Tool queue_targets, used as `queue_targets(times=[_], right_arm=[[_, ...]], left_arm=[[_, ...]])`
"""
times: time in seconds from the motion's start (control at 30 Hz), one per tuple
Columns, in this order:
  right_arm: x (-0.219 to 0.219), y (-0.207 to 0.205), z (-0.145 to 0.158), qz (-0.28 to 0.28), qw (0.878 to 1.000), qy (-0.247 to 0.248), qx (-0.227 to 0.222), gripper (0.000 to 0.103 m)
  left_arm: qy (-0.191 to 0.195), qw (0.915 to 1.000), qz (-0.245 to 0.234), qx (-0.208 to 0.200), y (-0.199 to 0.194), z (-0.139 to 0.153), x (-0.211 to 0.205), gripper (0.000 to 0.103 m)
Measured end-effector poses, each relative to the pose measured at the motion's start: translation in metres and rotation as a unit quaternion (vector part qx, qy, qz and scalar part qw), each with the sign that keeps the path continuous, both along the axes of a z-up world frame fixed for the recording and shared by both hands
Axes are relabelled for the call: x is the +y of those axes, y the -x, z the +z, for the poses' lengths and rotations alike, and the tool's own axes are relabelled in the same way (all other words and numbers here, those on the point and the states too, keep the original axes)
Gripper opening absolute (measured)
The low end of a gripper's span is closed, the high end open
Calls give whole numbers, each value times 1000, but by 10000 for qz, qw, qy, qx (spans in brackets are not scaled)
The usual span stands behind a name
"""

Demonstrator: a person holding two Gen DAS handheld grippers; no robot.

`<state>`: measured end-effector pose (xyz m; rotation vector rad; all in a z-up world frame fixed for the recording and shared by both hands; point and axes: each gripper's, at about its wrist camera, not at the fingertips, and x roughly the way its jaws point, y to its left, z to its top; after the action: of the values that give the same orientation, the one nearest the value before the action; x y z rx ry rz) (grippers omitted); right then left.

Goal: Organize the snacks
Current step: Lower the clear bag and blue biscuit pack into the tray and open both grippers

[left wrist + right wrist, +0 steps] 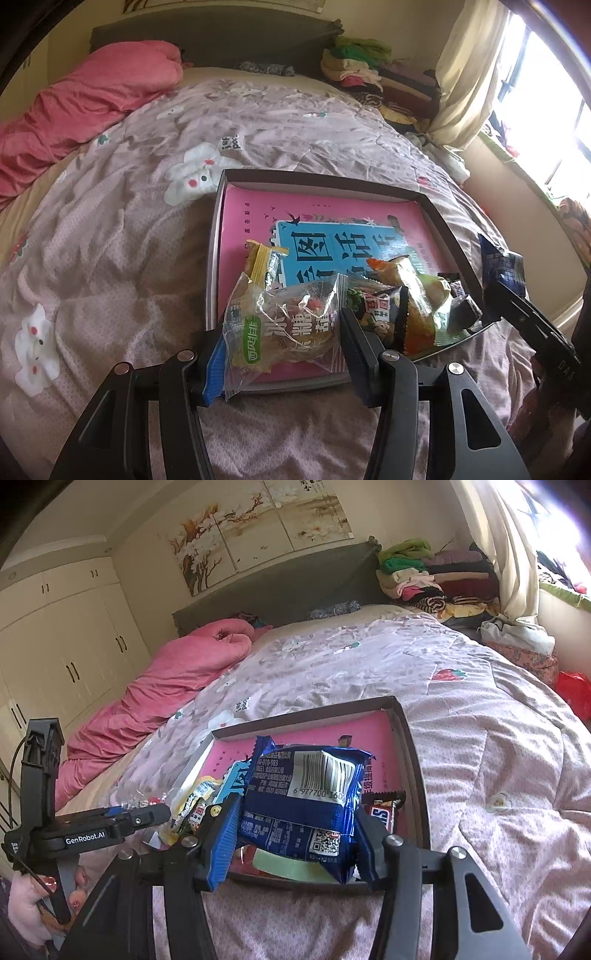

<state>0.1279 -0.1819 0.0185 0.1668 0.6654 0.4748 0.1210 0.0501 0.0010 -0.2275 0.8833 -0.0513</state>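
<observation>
My left gripper (282, 338) is shut on a clear snack bag (284, 325) with yellow-green print, held over the near edge of a shallow dark-rimmed box (448, 236) with a pink lining. Several snack packets (413, 299) lie heaped in the box's near right part. My right gripper (295, 825) is shut on a blue foil packet (306, 797) with a barcode, held above the box (415, 760). A brown chocolate bar (384, 808) lies in the box behind it. The right gripper (509, 280) with its blue packet shows at the right of the left wrist view.
The box rests on a bed with a pink patterned quilt (110, 229). A pink blanket (74, 107) lies at the far left, folded clothes (436, 576) by the headboard. A curtain (469, 74) and window are to the right, a wardrobe (62, 635) to the left.
</observation>
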Motion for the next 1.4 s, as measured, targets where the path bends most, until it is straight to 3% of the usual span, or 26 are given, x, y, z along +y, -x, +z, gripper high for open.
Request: queue_targets(times=[0.73,1.4], right_arm=[[53,-7,-30,645,9947,788,145,54],[55,-14,-37,579,9941,905,157,55]], left_arm=[[-16,10000,-1,88,-7,-9,-3,56],[54,9999,9,131,-11,-15,-2,56]])
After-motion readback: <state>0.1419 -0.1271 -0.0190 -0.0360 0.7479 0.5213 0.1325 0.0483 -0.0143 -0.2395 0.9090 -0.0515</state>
